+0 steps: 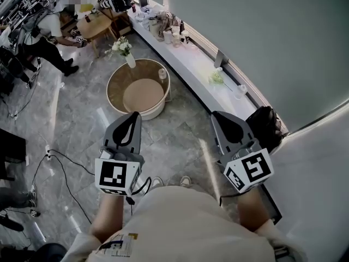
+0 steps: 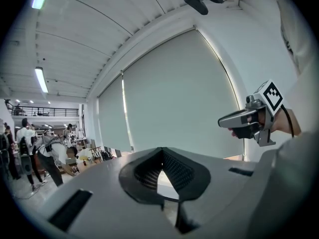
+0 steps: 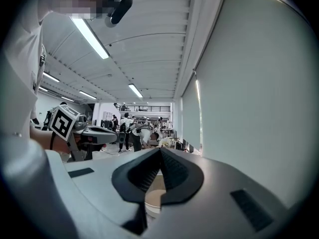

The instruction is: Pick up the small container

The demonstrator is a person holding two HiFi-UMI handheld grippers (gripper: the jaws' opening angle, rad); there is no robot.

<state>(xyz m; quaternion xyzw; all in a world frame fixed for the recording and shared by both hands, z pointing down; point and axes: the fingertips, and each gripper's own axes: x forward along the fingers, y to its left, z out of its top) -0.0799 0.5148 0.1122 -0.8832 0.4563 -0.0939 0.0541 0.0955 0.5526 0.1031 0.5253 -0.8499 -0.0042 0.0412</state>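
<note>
1. Spreading under everything, the grey stone floor fills most of the head view, with dark cables trailing across it at the left.
2. A long white ledge runs along the blinds at the right, cluttered at its far end.
3. A round table with a wooden rim and a beige inner disc stands ahead of the grippers, well apart from both.
4. A person bends over in the far left corner.
5. The left gripper is held level in front of the body, pointing toward the table. Its jaws are pressed together with nothing between them.
6. The right gripper is beside it, near the ledge. Its jaws are likewise closed and empty, and part of the table shows beyond them in its own view.
7. A vase of white flowers stands on the table's far rim.
8. The small white container stands upright on the table's rim at the right, near the vase but not touching it, untouched by either gripper.
</note>
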